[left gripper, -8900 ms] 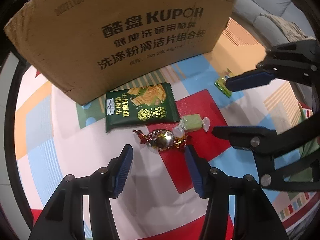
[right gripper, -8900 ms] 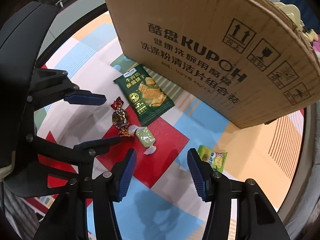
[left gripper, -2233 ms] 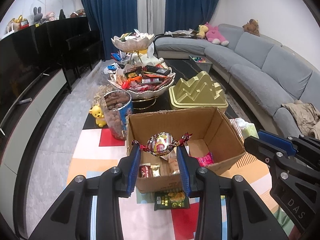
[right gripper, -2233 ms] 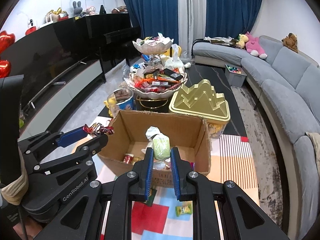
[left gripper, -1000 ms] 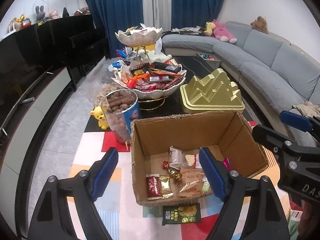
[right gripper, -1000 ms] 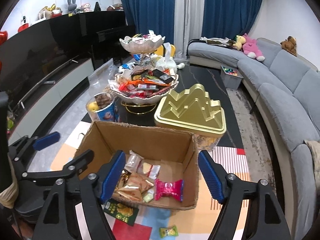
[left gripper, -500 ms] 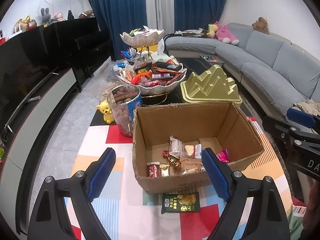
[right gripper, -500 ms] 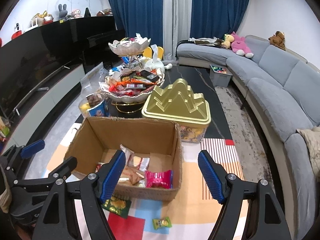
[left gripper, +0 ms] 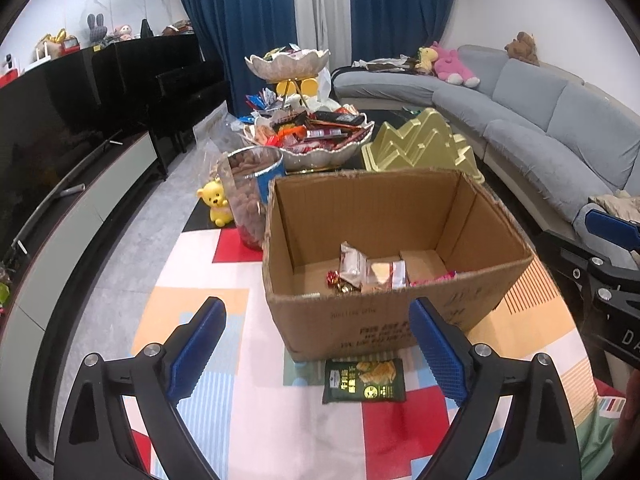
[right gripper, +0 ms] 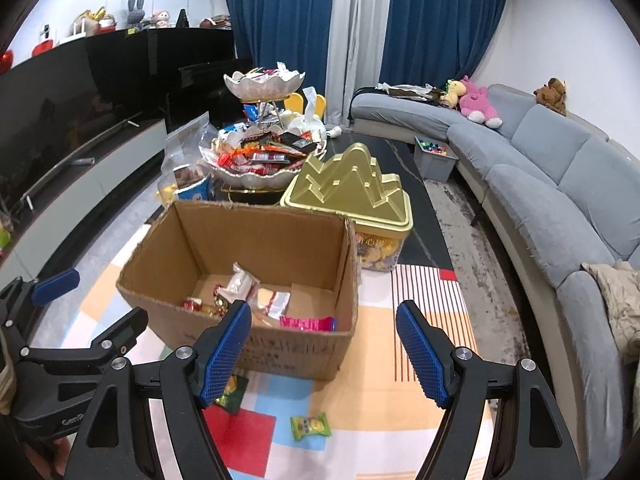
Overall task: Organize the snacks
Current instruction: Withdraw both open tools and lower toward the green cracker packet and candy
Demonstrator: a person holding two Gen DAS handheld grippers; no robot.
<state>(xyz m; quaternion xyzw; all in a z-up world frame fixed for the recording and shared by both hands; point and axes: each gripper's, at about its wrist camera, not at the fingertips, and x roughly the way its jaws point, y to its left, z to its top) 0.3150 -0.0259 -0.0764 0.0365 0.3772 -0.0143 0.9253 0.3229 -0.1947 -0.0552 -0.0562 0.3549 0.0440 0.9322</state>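
- The left tongs [left gripper: 316,354] are spread wide and opening further, with nothing between the blue pads; they hang over the patterned mat [left gripper: 256,412], touching nothing.
- The right tongs [right gripper: 324,346] are also spread apart and empty, clear of everything.
- Nearest on the mat lie two loose snacks: a dark green biscuit packet [left gripper: 364,376] just in front of the box, and a small green candy [right gripper: 311,426] a little further from it.
- Behind them stands the open cardboard box [left gripper: 384,320], with several wrapped snacks already inside.
- Judged step: between picks, both tongs free to fetch what is left.
- The next move likely calls for lowering each pair over one loose snack, closing on its wrapper, then carrying it into the box.
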